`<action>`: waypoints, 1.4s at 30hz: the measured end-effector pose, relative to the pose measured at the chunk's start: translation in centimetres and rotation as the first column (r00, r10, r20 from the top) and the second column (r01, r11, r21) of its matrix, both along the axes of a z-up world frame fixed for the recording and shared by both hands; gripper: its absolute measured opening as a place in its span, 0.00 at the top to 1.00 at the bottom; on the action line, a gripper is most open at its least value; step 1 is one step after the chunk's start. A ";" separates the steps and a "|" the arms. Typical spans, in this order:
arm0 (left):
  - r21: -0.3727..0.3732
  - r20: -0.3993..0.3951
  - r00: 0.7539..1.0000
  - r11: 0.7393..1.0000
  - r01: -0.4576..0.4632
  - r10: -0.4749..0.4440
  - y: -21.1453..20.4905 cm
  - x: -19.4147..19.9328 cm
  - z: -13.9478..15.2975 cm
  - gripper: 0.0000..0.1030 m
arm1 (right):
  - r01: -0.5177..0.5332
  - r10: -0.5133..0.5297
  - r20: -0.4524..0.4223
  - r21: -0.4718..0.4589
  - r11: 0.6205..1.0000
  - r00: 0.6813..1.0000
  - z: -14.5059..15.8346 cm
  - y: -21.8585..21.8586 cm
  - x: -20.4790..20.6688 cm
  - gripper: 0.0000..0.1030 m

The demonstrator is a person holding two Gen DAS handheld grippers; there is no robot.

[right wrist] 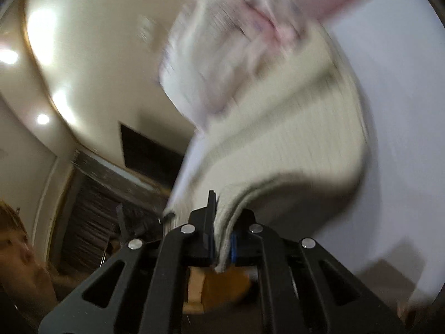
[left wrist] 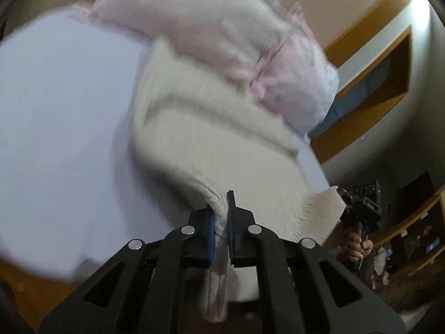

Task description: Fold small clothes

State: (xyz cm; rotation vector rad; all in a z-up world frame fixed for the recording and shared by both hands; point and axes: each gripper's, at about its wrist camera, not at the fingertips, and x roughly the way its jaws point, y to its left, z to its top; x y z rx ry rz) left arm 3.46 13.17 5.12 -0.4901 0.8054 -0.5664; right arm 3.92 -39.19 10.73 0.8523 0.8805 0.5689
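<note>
A cream ribbed knit garment (left wrist: 211,139) hangs lifted over a pale lavender sheet (left wrist: 61,111). My left gripper (left wrist: 221,217) is shut on one edge of it, the cloth pinched between the blue pads. My right gripper (right wrist: 222,222) is shut on another edge of the same garment (right wrist: 292,139), which stretches up and away. The right gripper and the hand that holds it also show in the left wrist view (left wrist: 358,214), at the garment's ribbed hem. Both views are blurred.
A pink-white pile of clothes (left wrist: 222,27) lies beyond the garment on the sheet, also in the right wrist view (right wrist: 222,55). Wooden shelves (left wrist: 375,89) stand at the right. A person's face (right wrist: 16,250) is at the lower left. A brown wooden surface (left wrist: 27,286) borders the sheet.
</note>
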 end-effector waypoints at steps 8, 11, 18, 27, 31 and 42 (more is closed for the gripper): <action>-0.004 -0.021 0.949 0.949 -0.316 0.315 0.7 17.9 1.6 0.94 | 0.376 -0.370 -0.067 0.145 0.915 0.927 -2.9 -5.7 15.0 0.92; 0.077 -0.158 0.917 0.930 -0.359 0.367 -0.6 24.6 -1.9 0.94 | 0.504 -0.470 -0.243 0.100 0.858 0.848 -7.5 -6.7 19.2 0.88; -0.104 -0.202 0.936 0.944 -0.313 0.289 1.4 24.5 -1.7 0.39 | 0.547 -0.510 -0.201 0.251 0.799 0.837 -7.7 -8.4 22.4 0.12; 0.101 -0.170 0.950 0.964 -0.246 0.260 1.4 21.1 -1.7 0.12 | 0.441 -0.438 -0.054 0.153 0.884 0.897 -5.8 -7.6 19.5 0.02; 0.134 -0.193 0.959 0.974 -0.182 0.206 -0.6 21.2 -3.2 0.33 | 0.440 -0.433 -0.074 0.158 0.884 0.898 -6.3 -7.5 19.7 0.02; -0.325 -0.191 0.978 0.936 -0.139 0.079 -5.0 20.5 -0.3 0.85 | 0.413 -0.414 -0.042 0.219 0.884 0.909 -4.6 -8.7 18.6 0.02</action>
